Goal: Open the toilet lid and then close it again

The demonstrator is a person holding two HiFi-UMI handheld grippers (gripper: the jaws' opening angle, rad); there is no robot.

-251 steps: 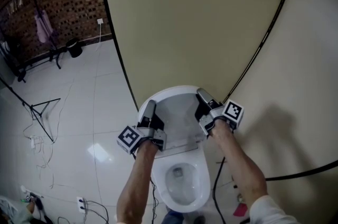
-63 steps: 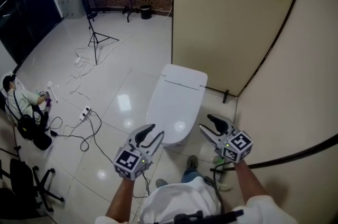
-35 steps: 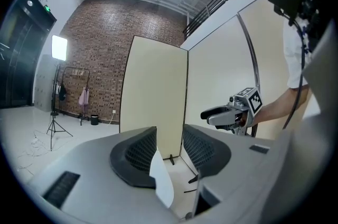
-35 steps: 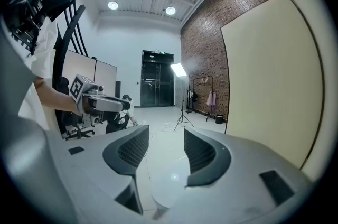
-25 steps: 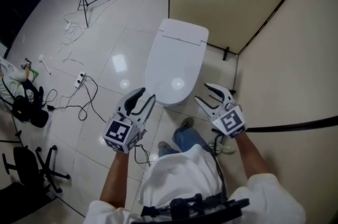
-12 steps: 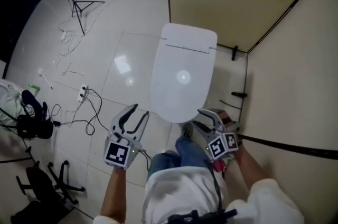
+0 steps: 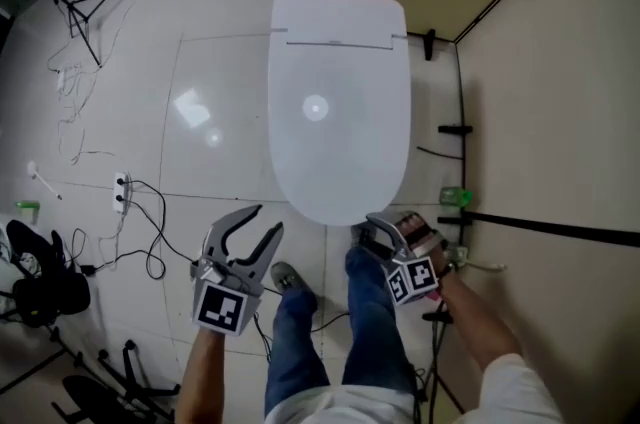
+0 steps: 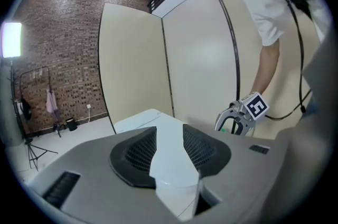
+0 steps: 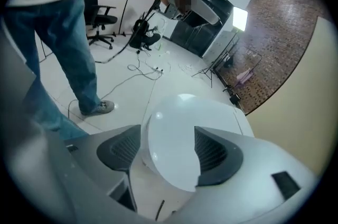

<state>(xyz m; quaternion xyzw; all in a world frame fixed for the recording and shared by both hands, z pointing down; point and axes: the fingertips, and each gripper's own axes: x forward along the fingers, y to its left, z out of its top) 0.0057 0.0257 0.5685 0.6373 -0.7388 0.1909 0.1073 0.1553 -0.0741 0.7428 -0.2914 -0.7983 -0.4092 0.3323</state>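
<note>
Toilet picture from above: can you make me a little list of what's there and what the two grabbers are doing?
toilet lid: closed, lying flat
left gripper: jaws slightly apart, empty, above the floor left of the lid's front
right gripper: jaws apart, have just been opening, gripping nothing, by the lid's front edge
floor: shiny white tiles

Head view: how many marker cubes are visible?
2. One marker cube rides the left tongs, below-left of the closed toilet lid. The other rides the right tongs, by the lid's front edge. None look hidden.
</note>
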